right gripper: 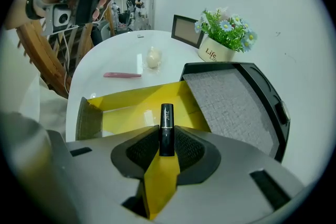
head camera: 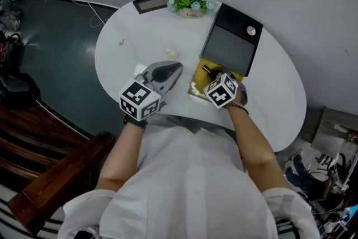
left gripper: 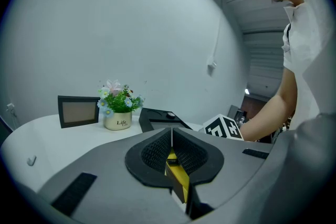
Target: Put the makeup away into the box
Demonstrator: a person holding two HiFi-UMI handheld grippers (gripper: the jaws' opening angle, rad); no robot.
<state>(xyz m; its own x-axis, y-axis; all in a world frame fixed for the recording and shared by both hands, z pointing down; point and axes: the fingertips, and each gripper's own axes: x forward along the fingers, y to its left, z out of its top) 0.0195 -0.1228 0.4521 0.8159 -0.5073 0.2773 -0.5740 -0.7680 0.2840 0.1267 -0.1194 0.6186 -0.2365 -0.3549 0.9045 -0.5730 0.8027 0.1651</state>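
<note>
My right gripper (right gripper: 166, 140) is shut on a black lipstick tube (right gripper: 166, 117) and holds it upright, tip forward, just over the open yellow inside of the box (right gripper: 131, 107). In the head view that gripper (head camera: 214, 76) hangs over the box (head camera: 197, 82) near the table's front edge. The box's black lid (head camera: 232, 42) with grey lining lies folded back behind it. My left gripper (head camera: 178, 68) rests to the left of the box with its pads (left gripper: 157, 150) closed together and nothing between them. A pink stick (right gripper: 122, 75) and a small cream item (right gripper: 153, 59) lie on the table left of the box.
On the white oval table (head camera: 279, 92) a flower pot (head camera: 192, 1) and a photo frame (head camera: 151, 3) stand at the far edge. A small metal clip (head camera: 121, 42) lies at the left. Dark wooden chairs (head camera: 50, 176) stand beside the table on the left.
</note>
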